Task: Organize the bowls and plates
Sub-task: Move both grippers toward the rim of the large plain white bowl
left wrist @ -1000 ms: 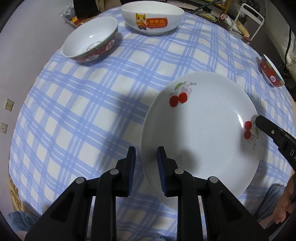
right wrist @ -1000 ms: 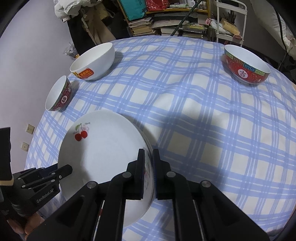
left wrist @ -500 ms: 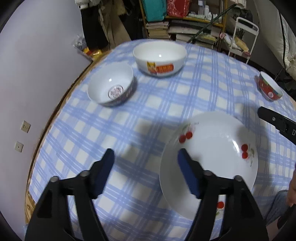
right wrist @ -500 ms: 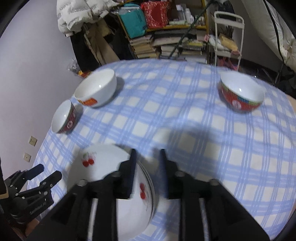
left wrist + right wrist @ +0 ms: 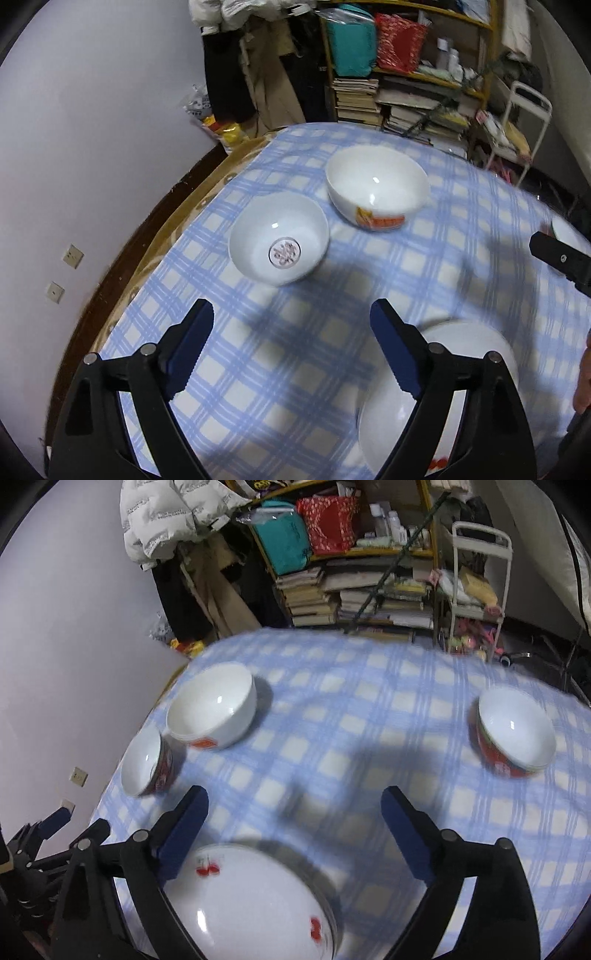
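While both tools are hanging above the table [image 5: 369, 709], the left gripper [image 5: 291, 325] is sitting with its 2 blue fingers spread wide apart, holding nothing and touching nothing. The right gripper [image 5: 293, 812] is also wide open and empty, with its fingers up in the air over the cloth.

Going from left to right in the right wrist view, 1 small bowl with a red outside [image 5: 146, 764] is sitting by the left edge of the table. 1 big white bowl [image 5: 212, 710] is standing just beside it. 1 white plate with red cherries [image 5: 251, 897] is lying on the near part of the table, under and between the right gripper's fingers. 1 more red bowl [image 5: 515, 734] is sitting far off on the right side. That is making 3 bowls and 1 plate on the blue checked cloth.
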{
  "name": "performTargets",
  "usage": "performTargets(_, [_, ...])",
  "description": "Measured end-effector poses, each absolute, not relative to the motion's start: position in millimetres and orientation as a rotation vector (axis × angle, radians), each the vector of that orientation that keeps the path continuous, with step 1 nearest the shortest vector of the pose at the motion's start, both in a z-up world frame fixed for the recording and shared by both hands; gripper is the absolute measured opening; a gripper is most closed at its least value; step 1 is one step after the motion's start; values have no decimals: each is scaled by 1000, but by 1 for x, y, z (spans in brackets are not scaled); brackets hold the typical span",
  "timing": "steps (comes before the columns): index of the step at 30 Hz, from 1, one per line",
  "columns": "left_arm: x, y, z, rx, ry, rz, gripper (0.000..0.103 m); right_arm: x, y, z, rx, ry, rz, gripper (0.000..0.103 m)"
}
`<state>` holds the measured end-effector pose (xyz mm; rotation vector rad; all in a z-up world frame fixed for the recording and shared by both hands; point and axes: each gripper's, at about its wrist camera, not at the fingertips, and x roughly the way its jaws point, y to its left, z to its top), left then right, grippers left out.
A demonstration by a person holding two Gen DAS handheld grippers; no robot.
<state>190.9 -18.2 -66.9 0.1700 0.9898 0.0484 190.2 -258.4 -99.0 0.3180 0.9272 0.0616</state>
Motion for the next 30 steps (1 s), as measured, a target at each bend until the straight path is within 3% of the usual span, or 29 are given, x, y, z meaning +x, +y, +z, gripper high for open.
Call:
performTargets(12, [270, -20, -56, 179, 938, -36, 85, 274, -243, -69, 276, 884, 108, 99])
performTargets(30, [385, -16, -122, 100, 1161, -123, 84, 358, -213, -135, 224, 1029, 125, 99])
